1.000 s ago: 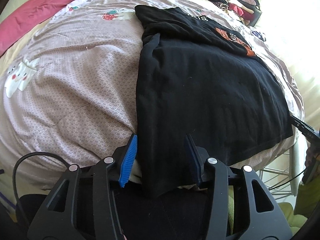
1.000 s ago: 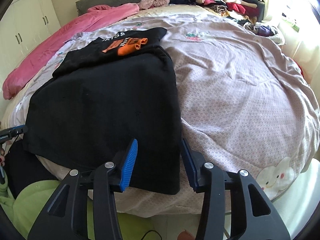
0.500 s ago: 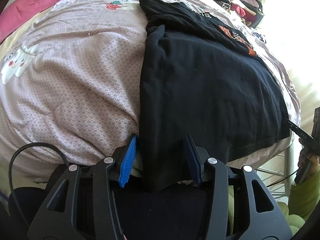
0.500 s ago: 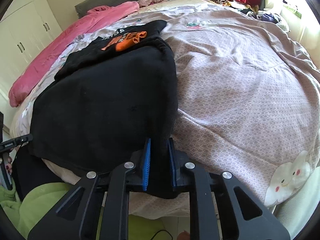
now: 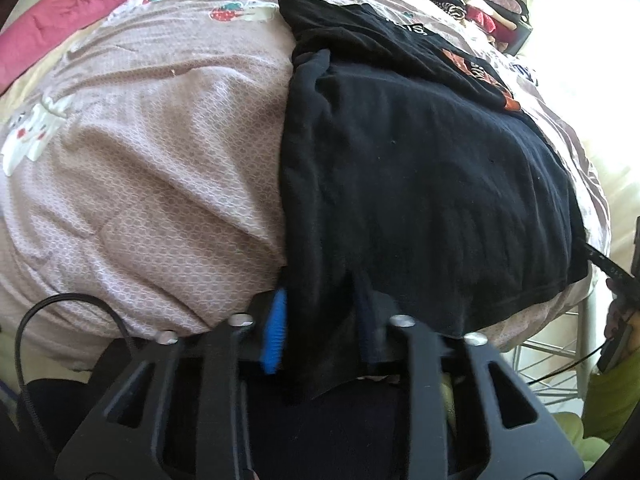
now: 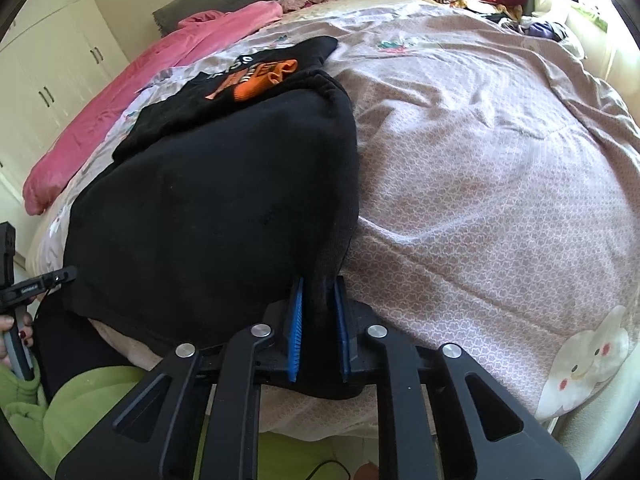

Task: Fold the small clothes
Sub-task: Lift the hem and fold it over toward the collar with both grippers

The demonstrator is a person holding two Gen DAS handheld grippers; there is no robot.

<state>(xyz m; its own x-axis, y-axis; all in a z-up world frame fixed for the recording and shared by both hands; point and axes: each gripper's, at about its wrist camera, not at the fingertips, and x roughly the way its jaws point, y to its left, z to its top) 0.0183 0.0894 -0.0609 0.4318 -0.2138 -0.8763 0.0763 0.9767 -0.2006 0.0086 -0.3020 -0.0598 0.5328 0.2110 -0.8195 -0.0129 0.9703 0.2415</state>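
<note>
Both tools have squeezed in since before: the right tool (image 6: 319,326) pinches the black shirt (image 6: 216,216), the left tool (image 5: 320,330) closes around its hem (image 5: 316,344), on the bed (image 6: 480,184).

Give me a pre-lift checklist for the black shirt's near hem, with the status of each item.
1. Right gripper shut on the black shirt: ok.
2. Left gripper shut on the hem: cannot tell; jaws straddle the cloth, image blurred.
3. Both grips at near corners: ok.
4. Shirt lying flat on the quilt: ok.
5. Quilt free of the jaws: cannot tell.
</note>
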